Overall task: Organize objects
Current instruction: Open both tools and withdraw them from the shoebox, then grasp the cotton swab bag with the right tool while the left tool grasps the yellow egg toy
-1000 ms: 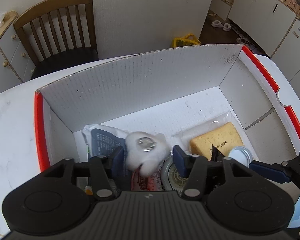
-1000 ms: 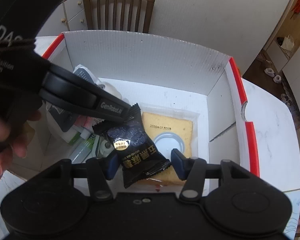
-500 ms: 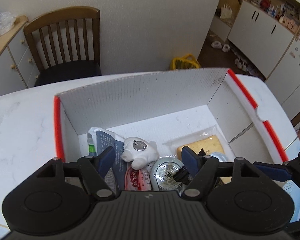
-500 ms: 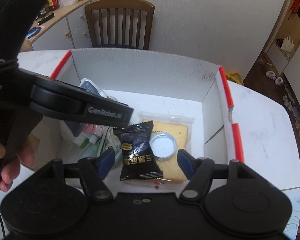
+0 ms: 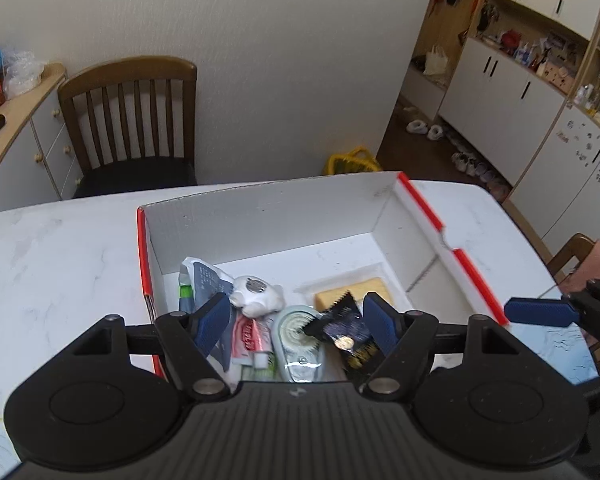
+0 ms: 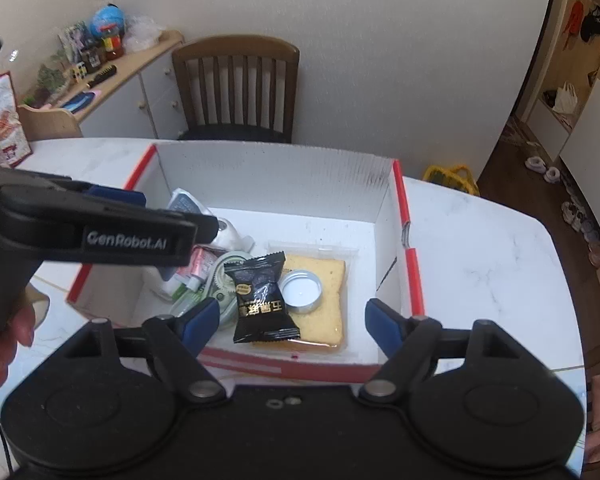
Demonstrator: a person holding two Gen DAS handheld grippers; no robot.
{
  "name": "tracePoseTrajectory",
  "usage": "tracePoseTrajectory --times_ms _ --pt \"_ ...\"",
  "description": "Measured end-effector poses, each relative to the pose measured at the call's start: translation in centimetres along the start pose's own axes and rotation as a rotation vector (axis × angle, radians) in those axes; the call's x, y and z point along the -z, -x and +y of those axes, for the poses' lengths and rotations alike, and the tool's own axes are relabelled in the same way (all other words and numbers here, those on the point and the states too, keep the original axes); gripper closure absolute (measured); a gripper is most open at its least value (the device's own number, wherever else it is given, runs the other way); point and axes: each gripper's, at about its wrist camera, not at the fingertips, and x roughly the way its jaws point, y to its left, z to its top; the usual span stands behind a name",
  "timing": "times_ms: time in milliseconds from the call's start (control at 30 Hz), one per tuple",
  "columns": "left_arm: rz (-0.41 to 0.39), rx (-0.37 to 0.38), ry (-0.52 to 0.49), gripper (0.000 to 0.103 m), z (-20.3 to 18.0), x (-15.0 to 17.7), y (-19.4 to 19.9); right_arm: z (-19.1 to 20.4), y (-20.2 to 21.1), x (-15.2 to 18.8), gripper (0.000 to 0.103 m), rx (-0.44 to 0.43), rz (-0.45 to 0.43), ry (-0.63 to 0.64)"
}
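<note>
A white cardboard box (image 5: 141, 256) (image 6: 412, 264) with red edges stands on the marble table. Inside lie a black snack packet (image 5: 348, 328) (image 6: 262, 296), a wrapped yellow cake slice (image 5: 364, 286) (image 6: 332, 312) with a metal lid (image 6: 300, 289) on it, a white figurine (image 5: 256, 296), a round tape dispenser (image 5: 296, 328), a tube (image 5: 248, 332) and a blue-grey pouch (image 5: 206, 276). My left gripper (image 5: 294, 316) hangs open above the box's near side, holding nothing. The jaws of my right gripper (image 6: 292, 318) are opening, with nothing between them; the packet lies below in the box.
A wooden chair (image 5: 132, 120) (image 6: 236, 88) stands behind the table at the wall. A sideboard (image 6: 112, 76) with jars is at the left. Bare table top (image 6: 480, 248) stretches right of the box. A person's hand (image 6: 4, 340) holds the left gripper's handle.
Both grippers rose and drew back from the box. The right one let go of the black packet, which now rests on the cake slice. The left released the white figurine and opened wider.
</note>
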Motion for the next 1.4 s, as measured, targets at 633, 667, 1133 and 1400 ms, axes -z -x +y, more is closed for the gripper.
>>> tracePoseTrajectory --times_ms 633,667,1133,1400 --pt "-0.078 -0.022 -0.037 0.021 -4.5 6.8 8.5 -2.6 9.2 4.9 0.002 -0.121 -0.149 -0.004" --pt "-0.076 -0.025 -0.035 0.021 -4.7 7.2 8.8 -2.6 9.6 5.2 0.000 -0.127 -0.159 -0.009" --pt "-0.139 -0.040 -0.007 0.001 -6.1 13.2 12.0 -4.3 12.3 10.5 0.000 -0.302 -0.241 -0.084" --pt "-0.123 -0.059 -0.074 0.000 -7.3 17.3 11.3 -3.6 12.1 13.8 0.000 -0.283 -0.232 0.022"
